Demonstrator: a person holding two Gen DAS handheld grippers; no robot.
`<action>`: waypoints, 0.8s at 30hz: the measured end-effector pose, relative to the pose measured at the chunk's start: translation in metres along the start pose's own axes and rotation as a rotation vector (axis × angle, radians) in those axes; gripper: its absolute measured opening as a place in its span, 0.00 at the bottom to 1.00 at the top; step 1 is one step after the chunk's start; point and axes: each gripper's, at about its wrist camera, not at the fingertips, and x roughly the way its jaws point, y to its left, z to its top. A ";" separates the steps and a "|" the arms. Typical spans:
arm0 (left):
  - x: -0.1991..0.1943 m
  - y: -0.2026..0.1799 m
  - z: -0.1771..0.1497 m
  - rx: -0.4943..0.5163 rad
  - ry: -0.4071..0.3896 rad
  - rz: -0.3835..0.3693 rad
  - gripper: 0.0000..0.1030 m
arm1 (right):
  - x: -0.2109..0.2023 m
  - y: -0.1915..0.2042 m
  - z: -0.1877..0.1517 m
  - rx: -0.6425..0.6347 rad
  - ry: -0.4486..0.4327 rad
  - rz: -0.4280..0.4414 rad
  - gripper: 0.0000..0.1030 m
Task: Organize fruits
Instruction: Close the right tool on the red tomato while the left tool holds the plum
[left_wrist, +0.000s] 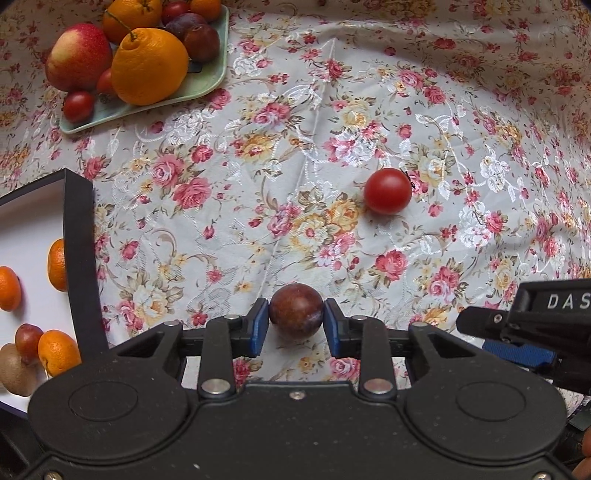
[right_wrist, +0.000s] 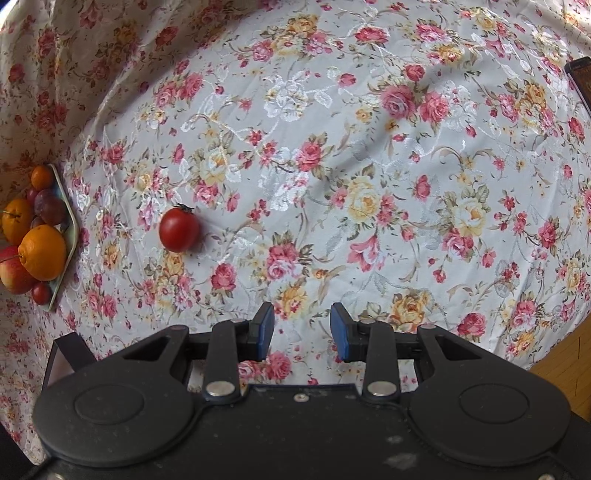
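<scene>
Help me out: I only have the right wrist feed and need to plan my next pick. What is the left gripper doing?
Observer: The left gripper is shut on a dark plum, clamped between its blue pads.
Operator: Where could that go?
Observer: A black box with a white inside sits to its left, holding mandarins, a second plum and a kiwi.
Operator: Is my gripper in its way?
Observer: No. The right gripper shows at the right edge of the left view, apart from the dark plum.
</scene>
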 end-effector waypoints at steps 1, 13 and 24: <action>-0.002 0.002 -0.001 -0.004 0.000 -0.003 0.39 | -0.001 0.005 0.000 -0.005 -0.013 0.003 0.36; -0.014 0.026 -0.001 -0.050 -0.012 -0.023 0.39 | 0.008 0.039 0.002 -0.005 -0.120 0.016 0.36; -0.015 0.035 0.007 -0.054 -0.013 -0.036 0.39 | 0.013 0.058 0.010 0.022 -0.182 0.096 0.36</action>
